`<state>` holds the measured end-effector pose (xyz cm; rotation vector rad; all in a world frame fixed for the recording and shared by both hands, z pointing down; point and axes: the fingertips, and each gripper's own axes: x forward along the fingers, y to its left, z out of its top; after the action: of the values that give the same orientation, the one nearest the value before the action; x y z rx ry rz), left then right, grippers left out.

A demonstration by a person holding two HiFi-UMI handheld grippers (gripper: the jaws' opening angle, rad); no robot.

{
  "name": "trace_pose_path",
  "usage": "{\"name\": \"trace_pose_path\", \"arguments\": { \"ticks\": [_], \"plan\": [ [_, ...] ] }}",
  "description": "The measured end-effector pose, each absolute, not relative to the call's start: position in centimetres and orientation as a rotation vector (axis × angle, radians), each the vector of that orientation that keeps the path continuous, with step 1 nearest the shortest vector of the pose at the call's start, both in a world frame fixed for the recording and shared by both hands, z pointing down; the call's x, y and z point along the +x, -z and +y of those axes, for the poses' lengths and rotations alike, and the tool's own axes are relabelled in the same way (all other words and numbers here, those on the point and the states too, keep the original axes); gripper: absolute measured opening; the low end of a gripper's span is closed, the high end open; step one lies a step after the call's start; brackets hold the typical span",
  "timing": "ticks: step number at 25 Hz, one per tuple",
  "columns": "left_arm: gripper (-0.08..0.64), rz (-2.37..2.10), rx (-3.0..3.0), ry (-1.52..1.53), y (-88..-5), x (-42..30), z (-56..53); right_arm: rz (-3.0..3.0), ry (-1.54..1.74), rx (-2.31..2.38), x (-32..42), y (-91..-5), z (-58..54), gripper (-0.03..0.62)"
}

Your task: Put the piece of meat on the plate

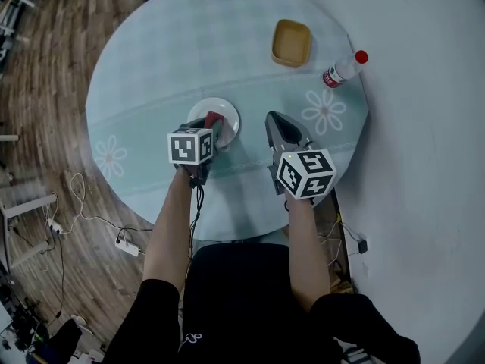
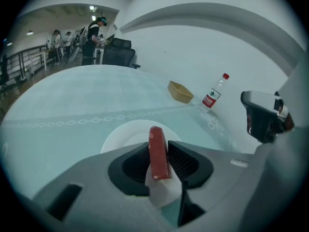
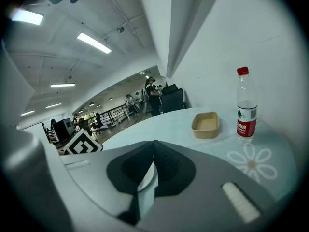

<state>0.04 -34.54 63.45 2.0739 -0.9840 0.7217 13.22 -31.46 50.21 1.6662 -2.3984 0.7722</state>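
Note:
A red strip of meat stands on end between the jaws of my left gripper, over the near rim of a white plate. It leans on the right pad, and a thin slit of white shows along its left side, so the jaws stand a little apart and do not press on it. From the head view the meat lies at the near edge of the plate. My right gripper hovers to the right of the plate, shut, with nothing in it.
The round table has a pale blue cloth with flower prints. A tan tray and a red-capped water bottle sit at the far right by the white wall. People and office chairs are far behind the table.

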Motion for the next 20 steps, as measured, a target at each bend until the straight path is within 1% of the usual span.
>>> {"name": "trace_pose_path", "arguments": {
  "ticks": [2,4,8,11,13,16,18,20],
  "plan": [
    [0.139,-0.975,2.110,-0.782,-63.8,-0.1,-34.4,-2.402,-0.762,1.647,12.9,-50.2,-31.4,0.011],
    [0.186,-0.975,2.138,-0.834,-64.4,-0.3,-34.3,-2.401,-0.740,1.620,12.6,-50.2,-31.3,0.011],
    [0.254,-1.076,2.163,-0.845,-64.2,-1.6,-35.0,-2.412,-0.718,1.568,12.0,-50.1,-31.2,0.011],
    [0.253,-1.112,2.148,-0.801,-63.4,-2.2,-34.9,-2.420,-0.701,1.540,11.8,-49.8,-31.1,0.011],
    [0.238,-1.151,2.144,-0.689,-61.7,-2.5,-34.8,-2.441,-0.679,1.513,11.3,-49.3,-31.2,0.011],
    [0.179,-1.244,2.155,-0.473,-57.5,-2.8,-35.2,-2.482,-0.642,1.473,10.5,-48.2,-31.5,0.011],
    [0.128,-1.322,2.169,-0.341,-53.9,-3.2,-35.6,-2.515,-0.611,1.451,10.1,-47.2,-31.7,0.011],
    [0.059,-1.412,2.182,-0.236,-50.1,-3.7,-35.6,-2.552,-0.565,1.428,9.7,-45.9,-32.0,0.011]
  ]
}}
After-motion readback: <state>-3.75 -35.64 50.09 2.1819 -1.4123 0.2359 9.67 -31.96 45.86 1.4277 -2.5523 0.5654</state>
